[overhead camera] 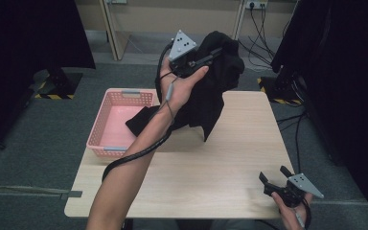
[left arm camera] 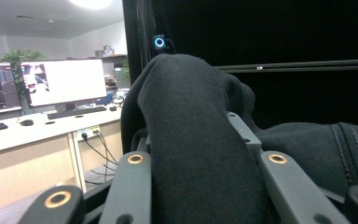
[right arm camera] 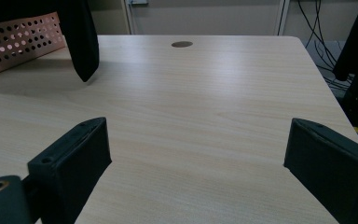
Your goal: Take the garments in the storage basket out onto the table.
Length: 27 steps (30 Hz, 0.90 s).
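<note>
High view: left gripper (overhead camera: pixel 210 55) clamps black garment (overhead camera: pixel 214 96) aloft; right gripper (overhead camera: pixel 274 176) gapes empty

The left forearm is reaching up and forward from the bottom of the high view, its hand (overhead camera: pixel 179 88) wrapping the left tongs (overhead camera: pixel 210 55) and holding them raised, jaws pointing right and clamping down on black cloth (overhead camera: pixel 211 96) that is bulging up between them in the left gripper view. The right hand (overhead camera: pixel 287 211) is holding the right tongs (overhead camera: pixel 274 175) low at the near right corner of the tabletop (overhead camera: pixel 211 167), jaws standing wide apart with nothing between them.
</note>
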Available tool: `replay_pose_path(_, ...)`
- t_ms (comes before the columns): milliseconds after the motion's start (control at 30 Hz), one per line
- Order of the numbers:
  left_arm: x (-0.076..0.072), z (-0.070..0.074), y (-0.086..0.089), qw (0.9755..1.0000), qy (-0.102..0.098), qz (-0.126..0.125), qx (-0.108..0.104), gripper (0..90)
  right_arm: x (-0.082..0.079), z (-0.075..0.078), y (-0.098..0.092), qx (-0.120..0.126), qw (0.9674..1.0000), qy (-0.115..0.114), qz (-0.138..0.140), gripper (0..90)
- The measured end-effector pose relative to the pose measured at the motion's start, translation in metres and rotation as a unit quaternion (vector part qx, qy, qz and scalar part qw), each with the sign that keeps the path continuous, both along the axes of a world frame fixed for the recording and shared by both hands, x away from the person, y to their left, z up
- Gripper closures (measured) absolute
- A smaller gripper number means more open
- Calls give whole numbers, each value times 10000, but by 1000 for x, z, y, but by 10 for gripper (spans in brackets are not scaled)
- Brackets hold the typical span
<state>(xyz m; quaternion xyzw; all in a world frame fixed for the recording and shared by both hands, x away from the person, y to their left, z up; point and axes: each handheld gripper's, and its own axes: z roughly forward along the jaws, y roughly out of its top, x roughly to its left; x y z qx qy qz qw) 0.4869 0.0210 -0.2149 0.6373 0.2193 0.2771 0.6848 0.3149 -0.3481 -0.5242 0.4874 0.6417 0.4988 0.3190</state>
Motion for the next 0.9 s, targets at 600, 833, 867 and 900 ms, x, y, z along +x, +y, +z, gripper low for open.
replay_pose_path(600, -3, -1, -51, 9988, 129, -472, -86, 675, 0, 0, 0, 23, 10000, -17, 3, 70)
replay_pose_path(833, -6, 3, -68, 9977, 163, -628, -175, 675, 0, 0, 0, 21, 10000, -15, 4, 69)
replay_pose_path(867, -7, 4, -71, 9976, 154, -650, -174, 675, 0, 0, 0, 26, 10000, -25, 3, 69)
replay_pose_path(900, -8, 4, -73, 9975, 152, -672, -170, 675, 0, 0, 0, 30, 10000, -31, 7, 69)
